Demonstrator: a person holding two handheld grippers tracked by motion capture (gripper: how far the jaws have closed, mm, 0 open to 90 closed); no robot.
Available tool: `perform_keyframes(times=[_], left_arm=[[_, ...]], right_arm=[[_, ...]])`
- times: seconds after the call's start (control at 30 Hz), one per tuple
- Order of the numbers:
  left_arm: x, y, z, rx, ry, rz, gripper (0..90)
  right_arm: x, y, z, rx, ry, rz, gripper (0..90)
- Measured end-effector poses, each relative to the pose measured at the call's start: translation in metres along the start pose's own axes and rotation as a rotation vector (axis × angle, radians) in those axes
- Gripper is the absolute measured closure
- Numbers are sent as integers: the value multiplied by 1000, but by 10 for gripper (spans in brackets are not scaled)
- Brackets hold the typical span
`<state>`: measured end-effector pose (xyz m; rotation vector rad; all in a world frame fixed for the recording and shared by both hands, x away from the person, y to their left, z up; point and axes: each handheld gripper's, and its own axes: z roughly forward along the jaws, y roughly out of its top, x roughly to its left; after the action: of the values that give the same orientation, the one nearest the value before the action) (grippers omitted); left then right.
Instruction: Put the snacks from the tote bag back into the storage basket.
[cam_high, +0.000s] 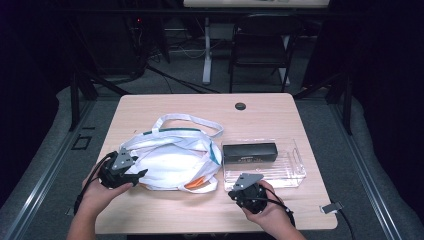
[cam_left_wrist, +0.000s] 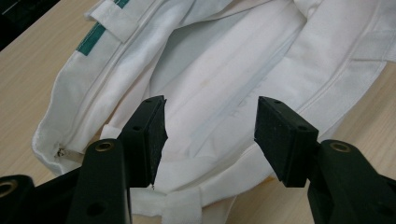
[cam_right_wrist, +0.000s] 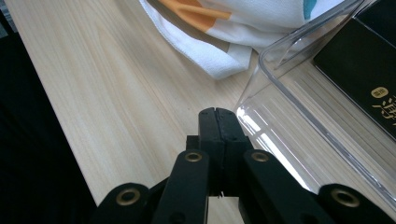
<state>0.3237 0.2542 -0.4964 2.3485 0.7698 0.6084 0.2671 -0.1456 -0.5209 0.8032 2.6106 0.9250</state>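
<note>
White cloth bag (cam_high: 172, 162) lies flat on wooden table (cam_high: 280, 112), left of middle. Green trim on bag, orange patch at bottom edge. Left gripper (cam_high: 140, 176) at bag's left end, jaws wide apart, white cloth between them, pads not pressing. Right gripper (cam_right_wrist: 218, 122) jaws squeezed together, nothing inside, just beside near corner of clear plastic tray (cam_high: 295, 175). Black box (cam_high: 249, 152) lies in tray; gold writing on box too small to read.
</note>
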Motion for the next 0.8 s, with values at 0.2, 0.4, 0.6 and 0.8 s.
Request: perform_keyframes(times=[0.2, 0.4, 0.6, 0.8], left_arm=[[0, 0, 1, 2, 6, 2, 437], [-1, 1, 1, 1, 6, 7, 437], [-1, 0, 2, 5, 4, 8, 437], [-1, 0, 3, 8, 6, 5, 437]], right_arm=[[1, -6, 7, -2, 12, -8, 900], [-1, -11, 10, -4, 5, 4, 900], [-1, -13, 13, -3, 18, 11, 887], [4, -14, 17, 2, 18, -8, 851]])
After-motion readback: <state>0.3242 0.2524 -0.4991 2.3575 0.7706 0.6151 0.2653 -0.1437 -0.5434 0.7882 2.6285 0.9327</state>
